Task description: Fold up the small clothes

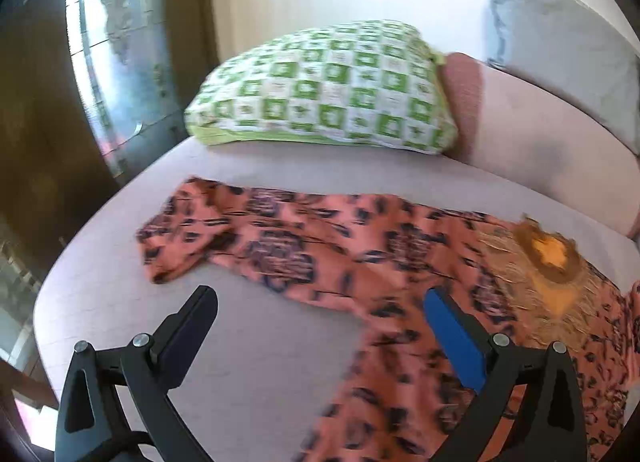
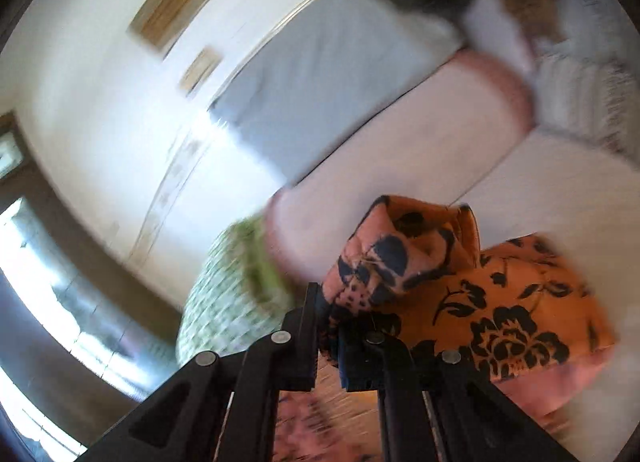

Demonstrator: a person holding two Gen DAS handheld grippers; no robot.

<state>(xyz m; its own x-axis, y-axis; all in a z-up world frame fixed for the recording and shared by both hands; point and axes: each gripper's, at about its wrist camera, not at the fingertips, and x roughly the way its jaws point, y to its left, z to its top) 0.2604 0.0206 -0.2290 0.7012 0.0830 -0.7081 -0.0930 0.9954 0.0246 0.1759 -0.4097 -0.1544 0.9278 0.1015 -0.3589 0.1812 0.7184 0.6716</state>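
An orange garment with a dark floral print (image 1: 360, 258) lies spread on a pale bed, one sleeve reaching left and a gold embroidered neckline (image 1: 548, 262) at the right. My left gripper (image 1: 320, 298) is open and empty, just above the bed at the garment's near edge. In the right wrist view my right gripper (image 2: 326, 302) is shut on a bunched part of the same garment (image 2: 400, 258) and holds it lifted, the cloth draping to the right. That view is tilted and blurred.
A green and white checked pillow (image 1: 320, 90) lies at the head of the bed, with a pink bolster (image 1: 464, 98) and a grey pillow (image 1: 568, 50) beside it. The bed's left edge (image 1: 80, 246) drops off toward a window.
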